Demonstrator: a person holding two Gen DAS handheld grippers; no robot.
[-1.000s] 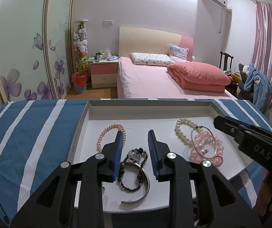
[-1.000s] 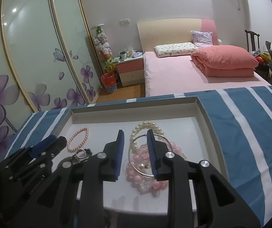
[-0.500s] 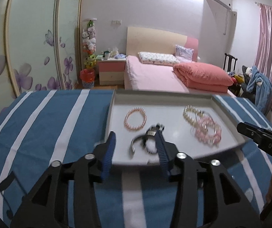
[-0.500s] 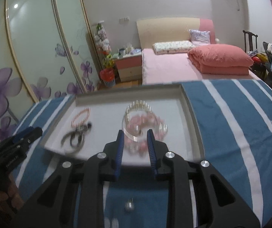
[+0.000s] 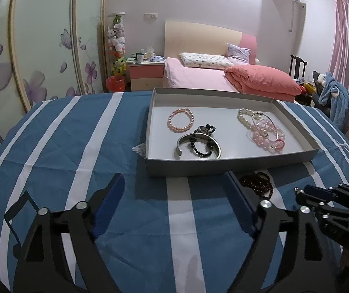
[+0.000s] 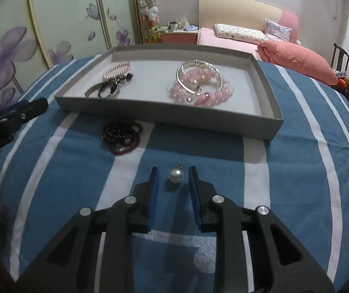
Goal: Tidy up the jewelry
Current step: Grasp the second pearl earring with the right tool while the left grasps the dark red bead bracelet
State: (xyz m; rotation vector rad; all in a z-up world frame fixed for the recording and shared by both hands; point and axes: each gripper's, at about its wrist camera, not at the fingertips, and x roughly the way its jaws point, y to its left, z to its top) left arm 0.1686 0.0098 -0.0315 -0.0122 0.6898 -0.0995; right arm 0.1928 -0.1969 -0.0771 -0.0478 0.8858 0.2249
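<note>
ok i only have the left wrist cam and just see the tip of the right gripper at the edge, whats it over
observer: The right gripper is low over the striped cloth, with a loose pearl pendant lying between its fingers.
operator: is it gripped
observer: No. The jaws stand open, with a gap on each side of the pearl.
operator: and the dark beads half hidden behind my finger, how do they lie
observer: The dark red beads are bunched in a coiled heap on the cloth. They are apart from the pearl, to its left and nearer the tray.
</note>
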